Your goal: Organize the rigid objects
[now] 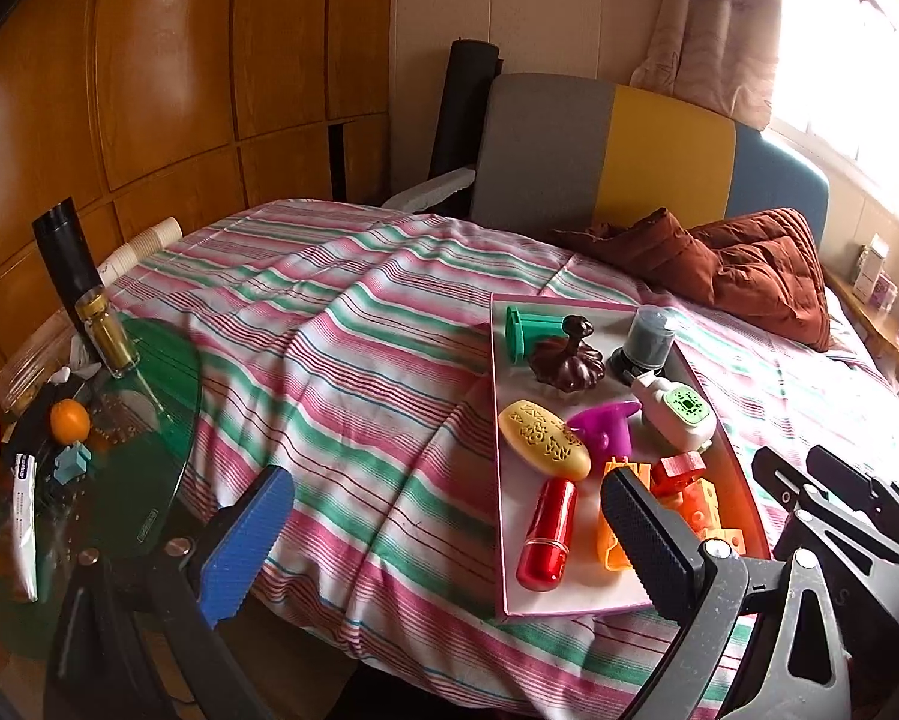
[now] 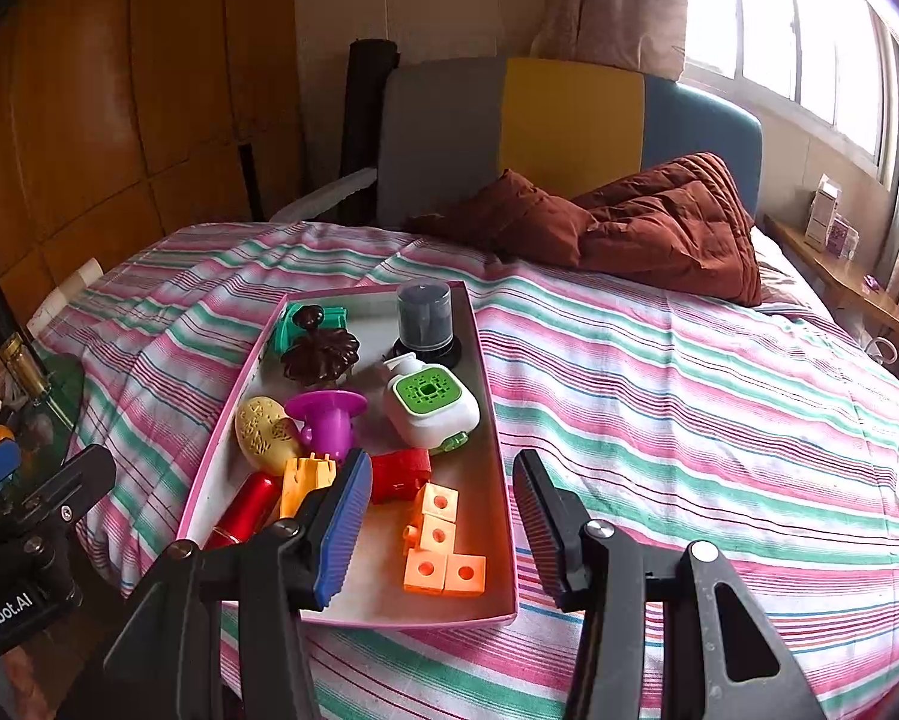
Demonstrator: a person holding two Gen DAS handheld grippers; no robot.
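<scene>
Both grippers hang empty over the near end of the bed: your left gripper [image 1: 443, 534] has its jaws spread wide with nothing between them, and your right gripper [image 2: 443, 516] stands part-open, straddling the near right rim of the pink tray [image 2: 497, 420] without pressing on it. The toys already sit inside that tray — red cylinder [image 1: 548, 534], yellow oval [image 1: 542, 441], purple funnel [image 2: 326, 423], orange blocks [image 2: 443, 546], green-topped white cube [image 2: 431, 405] (all loosely jumbled). Gathering looks largely done — what remains, I'd judge, is tidying or moving the tray.
</scene>
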